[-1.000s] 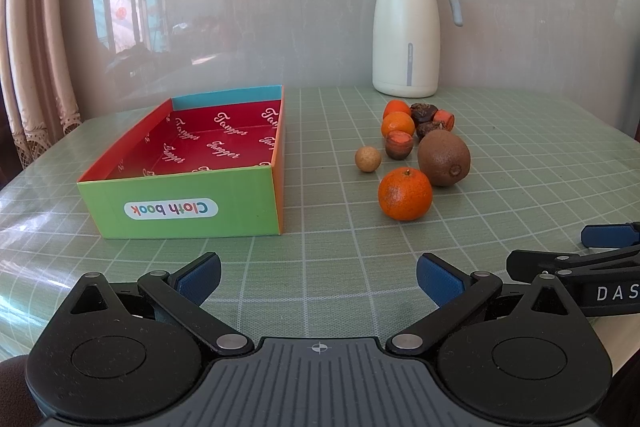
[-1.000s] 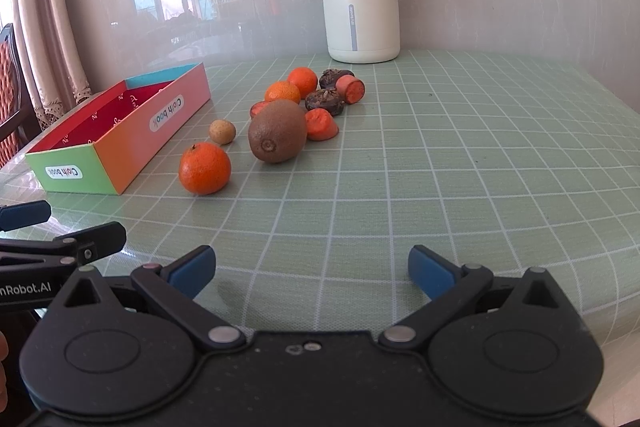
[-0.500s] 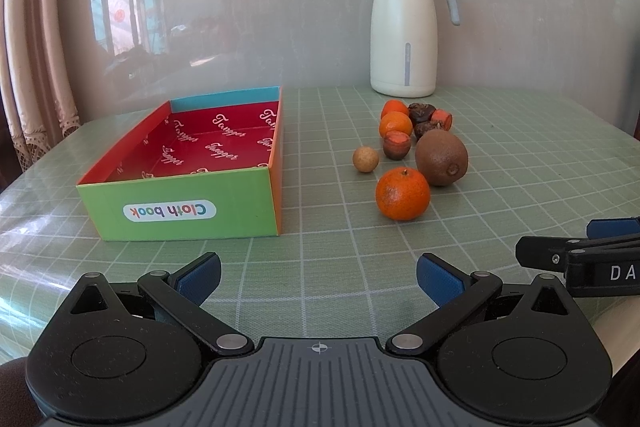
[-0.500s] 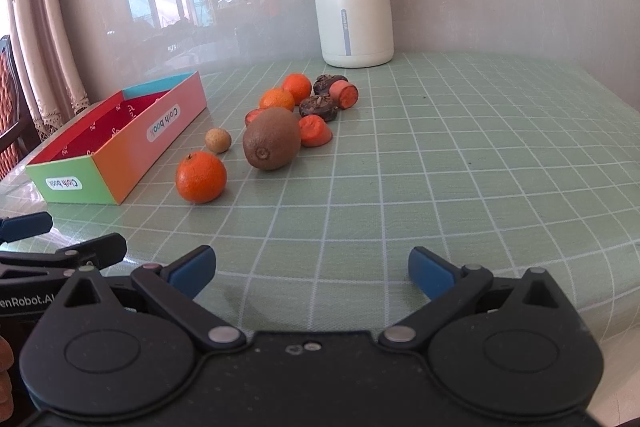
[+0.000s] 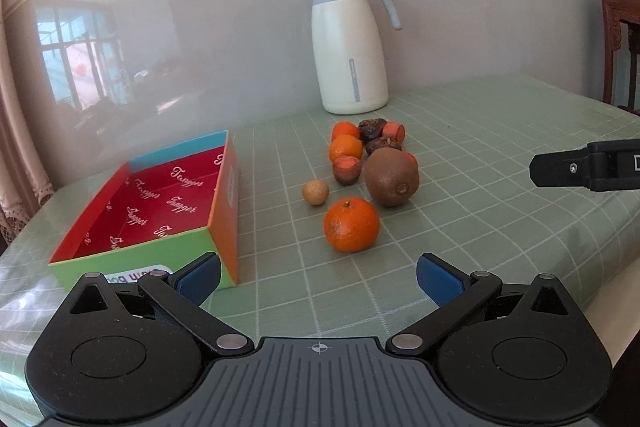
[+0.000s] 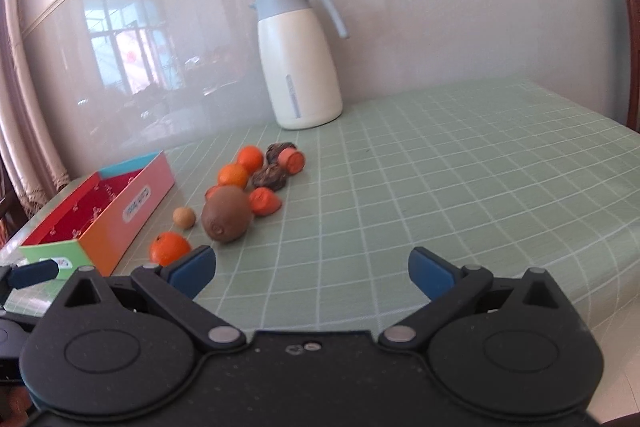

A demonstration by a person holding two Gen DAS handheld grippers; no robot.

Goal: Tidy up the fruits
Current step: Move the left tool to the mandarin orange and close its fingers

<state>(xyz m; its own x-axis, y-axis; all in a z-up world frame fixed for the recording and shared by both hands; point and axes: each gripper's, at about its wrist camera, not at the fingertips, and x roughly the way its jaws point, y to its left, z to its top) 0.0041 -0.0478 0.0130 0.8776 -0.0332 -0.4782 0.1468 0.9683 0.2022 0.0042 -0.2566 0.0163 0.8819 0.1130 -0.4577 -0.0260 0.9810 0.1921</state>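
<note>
Green-checked desk [image 5: 480,155] carried a red-lined box [image 5: 160,203] beside a kiwi [image 5: 391,175] and tangerine [image 5: 351,225], while the left gripper [image 5: 318,277] and right gripper [image 6: 312,269] both gaped empty.

You are working in a home, likely a dining room. The counter [image 5: 500,147] wears a green checked oilcloth, and a white thermos jug [image 5: 350,51] stands at its back by a glossy wall. A lace-edged curtain [image 6: 24,131] hangs at the left, and carved dark wooden furniture [image 5: 622,43] stands at the right.
</note>
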